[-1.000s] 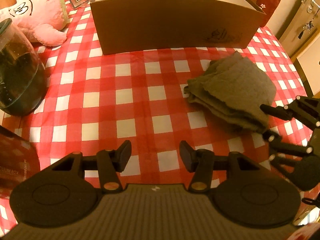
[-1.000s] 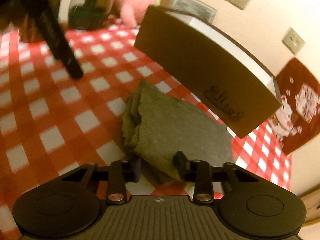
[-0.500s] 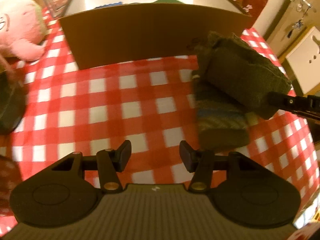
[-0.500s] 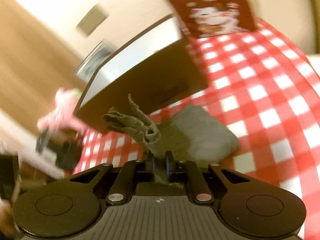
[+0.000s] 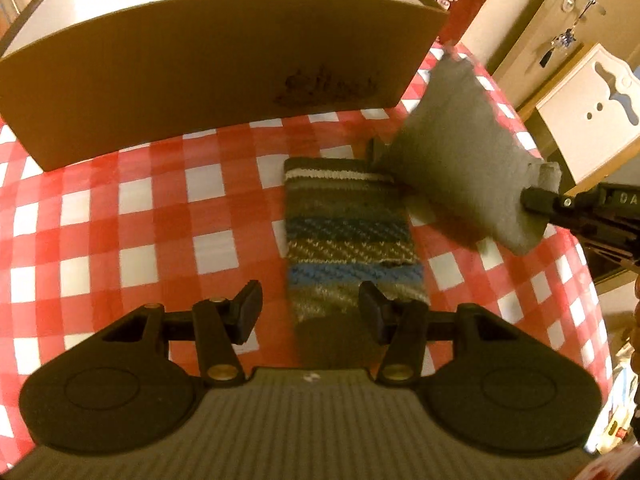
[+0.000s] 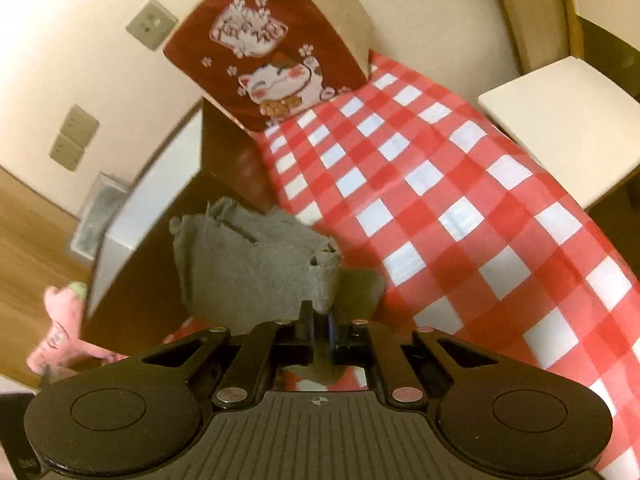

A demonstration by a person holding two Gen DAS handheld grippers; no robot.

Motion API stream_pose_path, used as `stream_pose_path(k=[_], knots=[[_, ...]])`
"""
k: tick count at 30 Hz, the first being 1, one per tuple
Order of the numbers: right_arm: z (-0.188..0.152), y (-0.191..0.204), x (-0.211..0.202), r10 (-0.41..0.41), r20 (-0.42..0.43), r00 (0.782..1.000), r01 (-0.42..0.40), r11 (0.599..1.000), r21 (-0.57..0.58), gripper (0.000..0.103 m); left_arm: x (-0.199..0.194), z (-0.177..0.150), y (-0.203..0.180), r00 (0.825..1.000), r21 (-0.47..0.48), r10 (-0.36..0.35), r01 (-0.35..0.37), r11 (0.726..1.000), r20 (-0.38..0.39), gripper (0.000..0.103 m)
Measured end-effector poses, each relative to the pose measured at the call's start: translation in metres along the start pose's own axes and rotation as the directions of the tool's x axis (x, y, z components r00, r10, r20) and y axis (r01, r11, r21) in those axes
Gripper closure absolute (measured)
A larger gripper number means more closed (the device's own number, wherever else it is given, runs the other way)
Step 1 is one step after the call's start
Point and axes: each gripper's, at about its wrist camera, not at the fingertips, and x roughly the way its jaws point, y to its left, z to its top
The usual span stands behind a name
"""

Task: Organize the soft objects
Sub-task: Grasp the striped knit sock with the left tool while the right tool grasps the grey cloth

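scrawl on cardboard box [image 5: 328, 86], illegible

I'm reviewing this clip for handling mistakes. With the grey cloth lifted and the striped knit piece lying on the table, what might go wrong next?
The right gripper pinches only a corner of the grey cloth, so it may slip out before reaching the cardboard box.

The hanging cloth could catch on the box's wall.

The open left gripper hovers off-centre over the striped knit piece, so it might grab only an edge.

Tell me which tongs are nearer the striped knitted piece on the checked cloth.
Left. The left tongs hang open right over the striped knitted piece, its near end between the jaws. The right tongs are off to its side, shut on the grey cloth.
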Motion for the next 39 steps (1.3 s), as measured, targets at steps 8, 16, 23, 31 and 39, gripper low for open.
stream_pose_path(k=[8, 16, 23, 31, 39], knots=[[-0.018, 0.012, 0.036, -0.140, -0.045, 0.989, 0.125, 0.963, -0.237, 0.096, 0.015, 0.004, -0.004, 1.000, -0.005, 0.031, -0.031, 1.000, 0.000, 0.053], [-0.058, 0.052, 0.048, -0.254, 0.090, 0.963, 0.242, 0.668, -0.704, 0.076, 0.017, 0.002, -0.012, 0.999, 0.030, 0.027, -0.028, 0.999, 0.030, 0.081], [-0.080, 0.052, 0.038, -0.203, 0.205, 0.957, 0.278, 0.455, -0.846, 0.054, 0.010, -0.003, -0.003, 0.999, 0.015, 0.035, -0.035, 0.999, 0.041, 0.090], [-0.115, 0.054, 0.046, -0.108, 0.259, 0.960, 0.268, 0.074, -0.961, 0.072, 0.002, -0.009, 0.001, 0.998, -0.003, 0.062, -0.062, 0.998, 0.028, 0.090], [-0.080, 0.056, 0.045, -0.132, 0.064, 0.989, 0.097, 0.261, -0.961, 0.066, -0.001, -0.015, 0.004, 0.996, -0.020, 0.087, -0.087, 0.996, 0.021, 0.090]])
